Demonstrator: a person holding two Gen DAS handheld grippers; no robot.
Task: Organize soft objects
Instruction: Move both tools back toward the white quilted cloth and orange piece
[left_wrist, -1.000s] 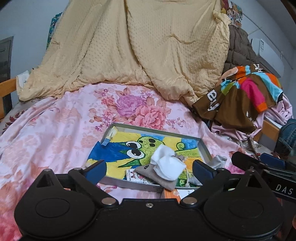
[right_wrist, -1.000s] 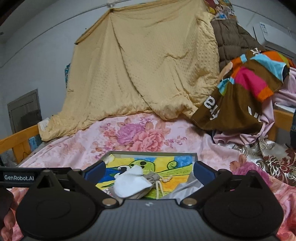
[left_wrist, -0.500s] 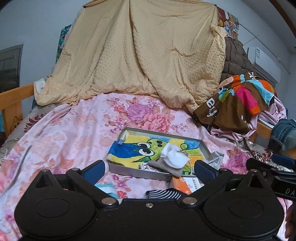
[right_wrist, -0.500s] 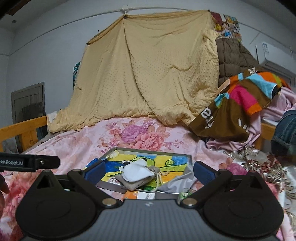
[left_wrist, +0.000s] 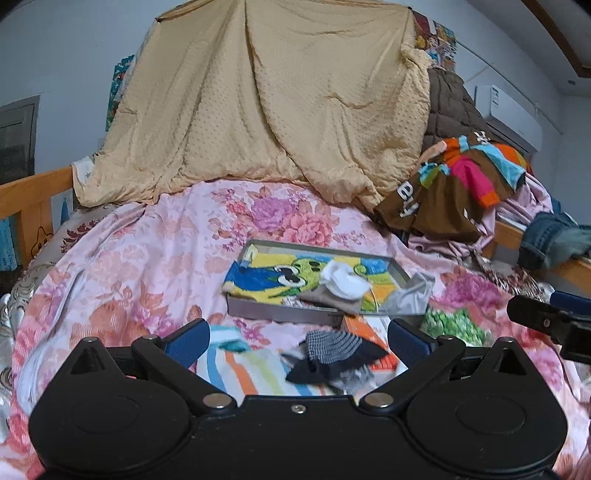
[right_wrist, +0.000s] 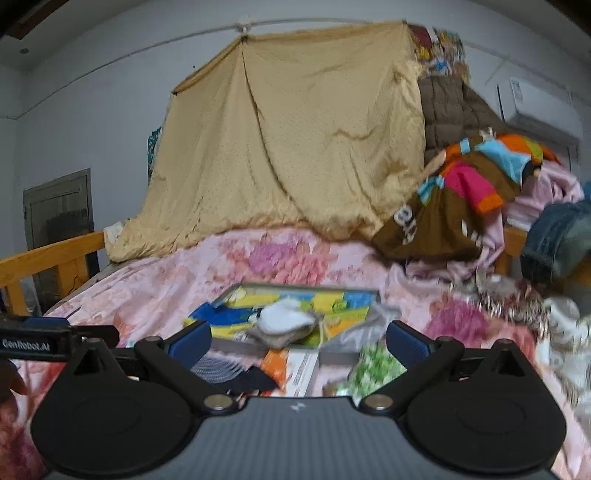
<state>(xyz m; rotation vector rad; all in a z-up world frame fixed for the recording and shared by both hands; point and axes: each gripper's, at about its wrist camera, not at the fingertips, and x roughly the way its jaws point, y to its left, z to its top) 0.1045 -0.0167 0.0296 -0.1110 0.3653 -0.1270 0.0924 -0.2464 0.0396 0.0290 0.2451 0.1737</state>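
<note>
Tray (left_wrist: 280, 314): beyond both grippers, holding white cloth (left_wrist: 345, 282).
Left gripper (left_wrist: 297, 341): wide, empty, above striped sock (left_wrist: 332, 350).
Right gripper (right_wrist: 298, 341): wide, empty.

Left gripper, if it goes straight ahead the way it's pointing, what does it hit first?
Probably the dark striped sock lying on the bedspread between the open left gripper jaws, before the grey tray; depth is uncertain.

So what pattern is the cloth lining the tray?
A bright cartoon print in yellow, blue and green; left wrist view.
</note>
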